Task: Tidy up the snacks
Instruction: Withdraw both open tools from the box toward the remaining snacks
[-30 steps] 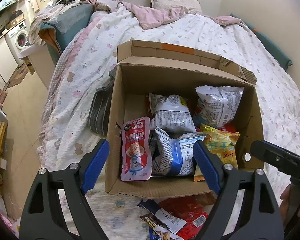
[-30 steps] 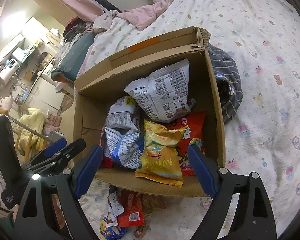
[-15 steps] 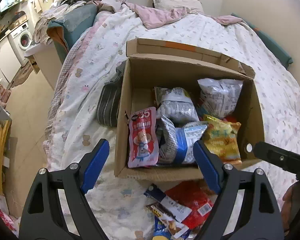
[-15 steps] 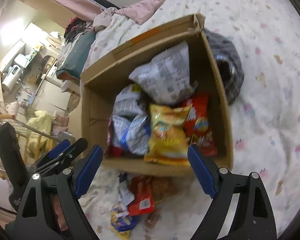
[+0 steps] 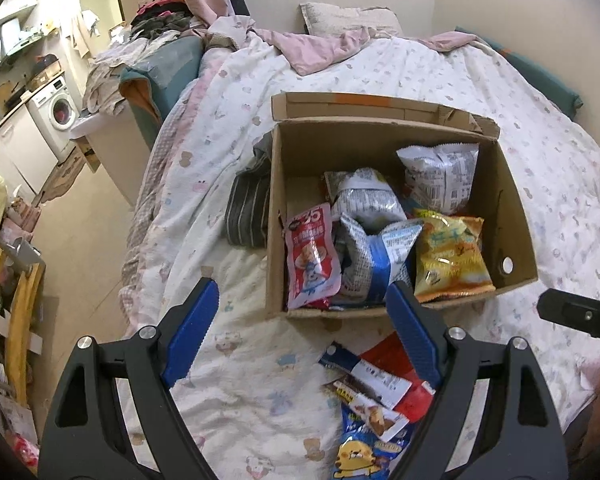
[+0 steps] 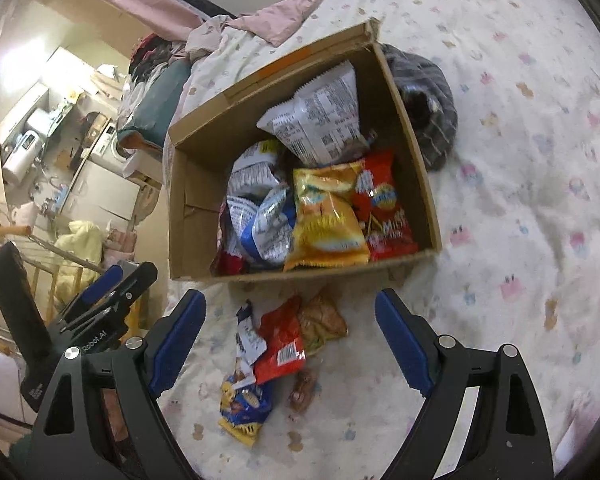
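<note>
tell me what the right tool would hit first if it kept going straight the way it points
Probably the loose red snack packet lying on the bedspread in front of the cardboard box. It sits between the open fingers of the right tool, though depth is hard to judge.

Right gripper low in frame, blue pads spread wide, nothing between. Cardboard box on bed, open, holding yellow chip bag, red bag, white printed bag. Loose snack packets on bed just near of box. Dark striped cloth touching box's right wall. Left gripper at far left.
</note>
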Motion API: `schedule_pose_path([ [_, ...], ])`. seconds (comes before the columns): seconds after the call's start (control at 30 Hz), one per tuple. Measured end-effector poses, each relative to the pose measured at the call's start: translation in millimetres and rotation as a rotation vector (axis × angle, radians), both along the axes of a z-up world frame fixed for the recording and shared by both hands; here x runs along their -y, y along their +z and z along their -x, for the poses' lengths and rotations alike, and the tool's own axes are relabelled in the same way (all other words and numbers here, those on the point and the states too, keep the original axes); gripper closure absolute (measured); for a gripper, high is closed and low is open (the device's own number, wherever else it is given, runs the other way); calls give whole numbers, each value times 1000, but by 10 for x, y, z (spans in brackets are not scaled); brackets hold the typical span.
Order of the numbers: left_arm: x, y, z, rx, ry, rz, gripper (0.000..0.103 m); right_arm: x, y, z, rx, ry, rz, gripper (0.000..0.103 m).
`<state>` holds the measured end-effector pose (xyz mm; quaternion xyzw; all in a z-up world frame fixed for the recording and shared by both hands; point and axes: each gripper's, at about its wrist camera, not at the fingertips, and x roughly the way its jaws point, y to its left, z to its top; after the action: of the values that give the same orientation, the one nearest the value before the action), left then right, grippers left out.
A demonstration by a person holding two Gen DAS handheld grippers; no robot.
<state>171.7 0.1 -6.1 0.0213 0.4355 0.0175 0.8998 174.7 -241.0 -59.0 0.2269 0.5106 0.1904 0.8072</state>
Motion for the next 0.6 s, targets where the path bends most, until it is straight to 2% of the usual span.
schedule_pose_path([
  [0.13, -46, -16, 108, -12, 15, 25, 19, 7, -17, 126, -5, -4, 4, 14],
  [0.37, -95, -85, 293, -54, 35, 66, 20, 22, -62, 252, -3, -3, 68, 14],
  [0.6, -148, -209, 455, -104, 62, 107, 19, 74, -206, 297, -61, 6, 91, 14],
])
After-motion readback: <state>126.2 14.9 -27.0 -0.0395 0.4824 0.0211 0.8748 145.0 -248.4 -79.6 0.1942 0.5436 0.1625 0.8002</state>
